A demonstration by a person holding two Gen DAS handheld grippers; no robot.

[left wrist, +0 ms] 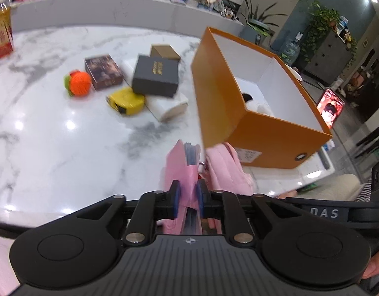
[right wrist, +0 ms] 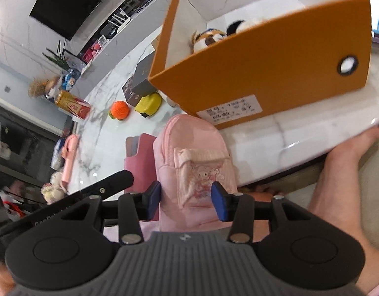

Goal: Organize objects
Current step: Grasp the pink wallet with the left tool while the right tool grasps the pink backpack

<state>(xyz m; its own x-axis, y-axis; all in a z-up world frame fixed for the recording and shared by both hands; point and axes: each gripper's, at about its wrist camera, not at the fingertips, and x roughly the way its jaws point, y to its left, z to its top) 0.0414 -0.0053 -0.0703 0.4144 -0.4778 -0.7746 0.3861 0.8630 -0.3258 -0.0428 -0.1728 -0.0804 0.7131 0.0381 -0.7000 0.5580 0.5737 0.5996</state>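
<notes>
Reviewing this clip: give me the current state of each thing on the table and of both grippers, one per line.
left gripper: shut on pink card holder, held up.
right gripper: shut on pink pouch.
orange box: open, lidless, plush toys inside.
dark grey box: closed, resting on a white box.
yellow tape measure: lying on the table.
crochet orange: on the table.

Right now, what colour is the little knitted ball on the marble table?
Orange with a green edge: the knitted ball, clearest in the left wrist view.
</notes>
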